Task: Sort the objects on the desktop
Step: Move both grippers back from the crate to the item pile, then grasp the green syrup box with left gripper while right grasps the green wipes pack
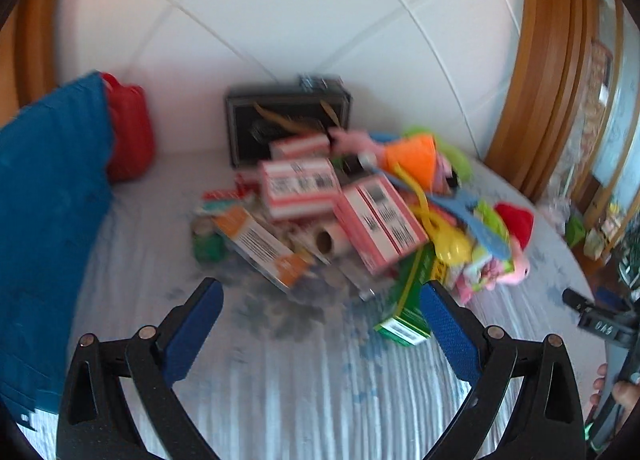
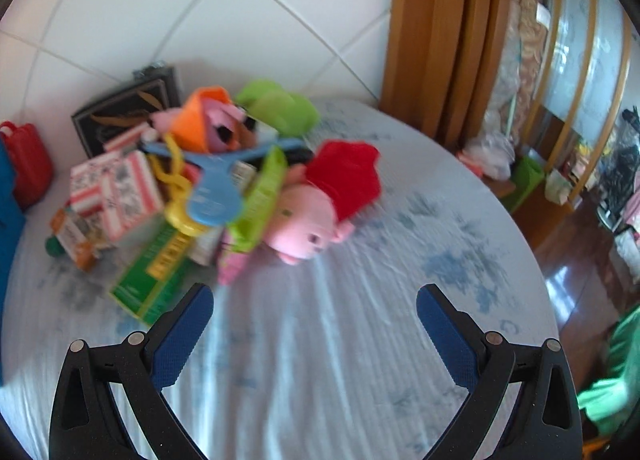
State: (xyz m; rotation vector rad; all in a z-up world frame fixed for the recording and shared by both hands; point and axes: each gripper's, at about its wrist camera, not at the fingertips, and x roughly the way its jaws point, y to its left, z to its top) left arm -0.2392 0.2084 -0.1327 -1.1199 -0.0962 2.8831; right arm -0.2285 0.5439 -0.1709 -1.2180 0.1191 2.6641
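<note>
Both views blurred; details of labels unreadable.

Round table (image 2: 360, 340) under a pale blue-patterned cloth. One heap of mixed things sits toward the far side, near the tiled wall. Nothing sorted out of it yet, by the look of it.

Left gripper (image 1: 322, 300): jaws spread wide, nothing between them. Right gripper (image 2: 314, 304): jaws likewise spread, empty, only bare cloth between the pads.

Heap, left side: pink-and-white cartons (image 1: 380, 220), an orange-and-white carton (image 1: 260, 248) lying slantwise, a cardboard tube (image 1: 326, 240), a small green item partly hidden behind. Heap, right side: soft toys and plastic pieces, with a pink plush (image 2: 308, 228) in a red hat at the near right edge, a blue plastic piece and a yellow one tangled above. A dark box (image 1: 288, 116) stands upright behind the pile against the wall. A red container (image 1: 130, 128) stands apart at far left.

Key relation: the green carton (image 1: 408, 300) lies at the pile's near edge, long axis running away from the camera. In the left wrist view it sits just beside the right-hand finger; in the right wrist view it is just ahead of the left-hand finger. The left gripper is judged nearer the cartons, the right nearer the plush, which lies ahead and left of its jaws.

Likely next: each gripper takes the nearest piece on its own side.
</note>
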